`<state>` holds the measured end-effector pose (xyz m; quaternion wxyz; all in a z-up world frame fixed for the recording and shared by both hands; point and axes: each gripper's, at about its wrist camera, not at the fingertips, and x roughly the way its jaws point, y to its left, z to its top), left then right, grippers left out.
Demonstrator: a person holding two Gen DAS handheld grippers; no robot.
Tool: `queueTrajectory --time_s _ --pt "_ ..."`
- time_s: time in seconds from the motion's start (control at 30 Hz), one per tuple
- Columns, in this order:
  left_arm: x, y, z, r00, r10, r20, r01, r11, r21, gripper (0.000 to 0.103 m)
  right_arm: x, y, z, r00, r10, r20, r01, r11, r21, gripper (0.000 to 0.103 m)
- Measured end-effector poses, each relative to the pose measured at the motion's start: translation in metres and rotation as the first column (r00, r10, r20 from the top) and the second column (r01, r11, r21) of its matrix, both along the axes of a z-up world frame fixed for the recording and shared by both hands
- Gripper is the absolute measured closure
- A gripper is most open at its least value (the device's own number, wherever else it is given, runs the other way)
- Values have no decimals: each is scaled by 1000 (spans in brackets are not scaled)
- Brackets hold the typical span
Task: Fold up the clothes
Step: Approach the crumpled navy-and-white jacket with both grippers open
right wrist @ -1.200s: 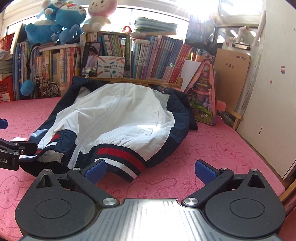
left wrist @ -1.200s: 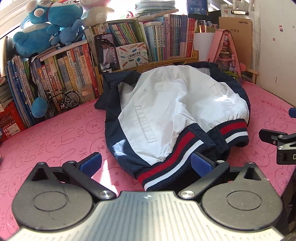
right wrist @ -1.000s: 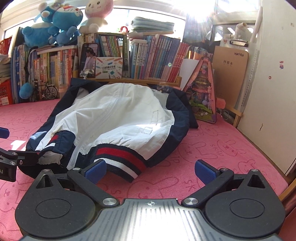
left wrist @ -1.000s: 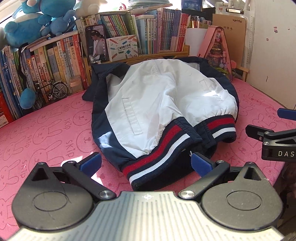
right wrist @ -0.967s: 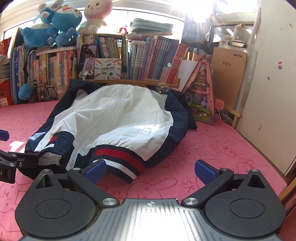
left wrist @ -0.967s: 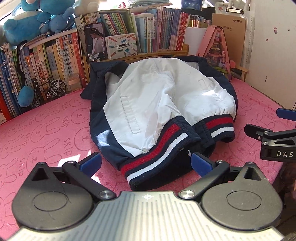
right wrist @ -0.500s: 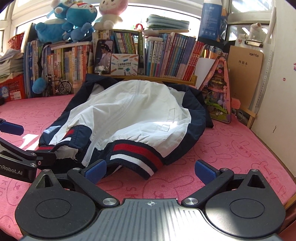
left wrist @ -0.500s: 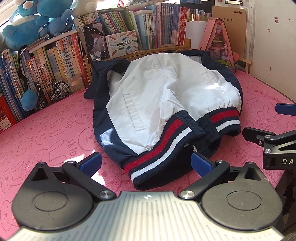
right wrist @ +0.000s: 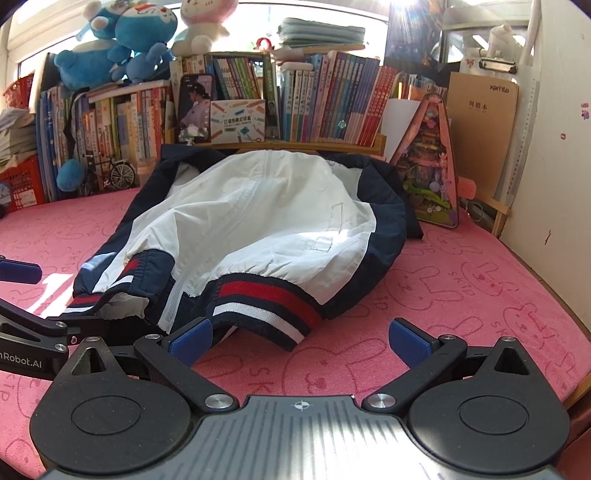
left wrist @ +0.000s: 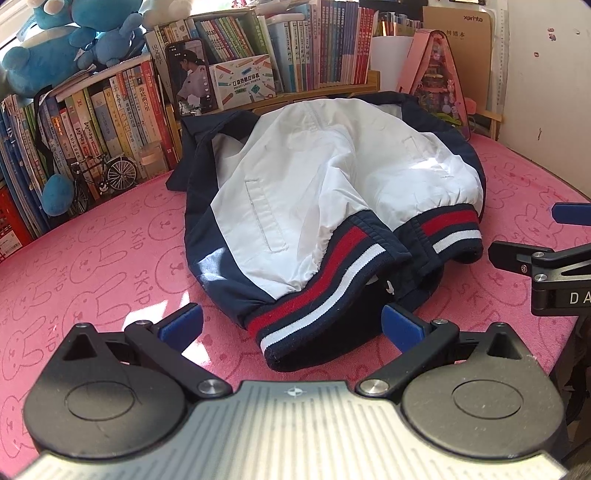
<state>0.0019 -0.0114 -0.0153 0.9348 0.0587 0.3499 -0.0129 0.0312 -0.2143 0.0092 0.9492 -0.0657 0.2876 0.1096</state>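
Sunlit pink bunny-print mat (right wrist: 480,288) fronts a crowded bookshelf (right wrist: 325,110) topped with plush toys (right wrist: 122,44), beside a white wall (right wrist: 554,147).

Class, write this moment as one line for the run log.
stage: approach | left claw: open, at striped hem | right claw: open, at striped hem | jacket: unfolded on pink mat, not gripped

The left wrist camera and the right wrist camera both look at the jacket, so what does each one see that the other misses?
Only the left wrist view shows the slit pocket on the jacket's white front. Only the right wrist view shows the pink plush rabbit on top of the books and the open hem with white lining. Both show the jacket, its red and white striped band, the pink mat, the toy bicycle, and both open grippers, left gripper and right gripper.
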Motion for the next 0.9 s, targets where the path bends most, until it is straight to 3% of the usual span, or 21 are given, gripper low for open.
queueTrajectory --time_s 0.6,0.9 --pt "4 4 -19 999 -29 -36 28 999 -17 0 3 2 -14 1000 16 19 -15 998 -54 0" --pt "15 11 -33 997 16 -80 -18 1000 -20 0 8 6 -28 1000 18 4 -18 997 -79 0"
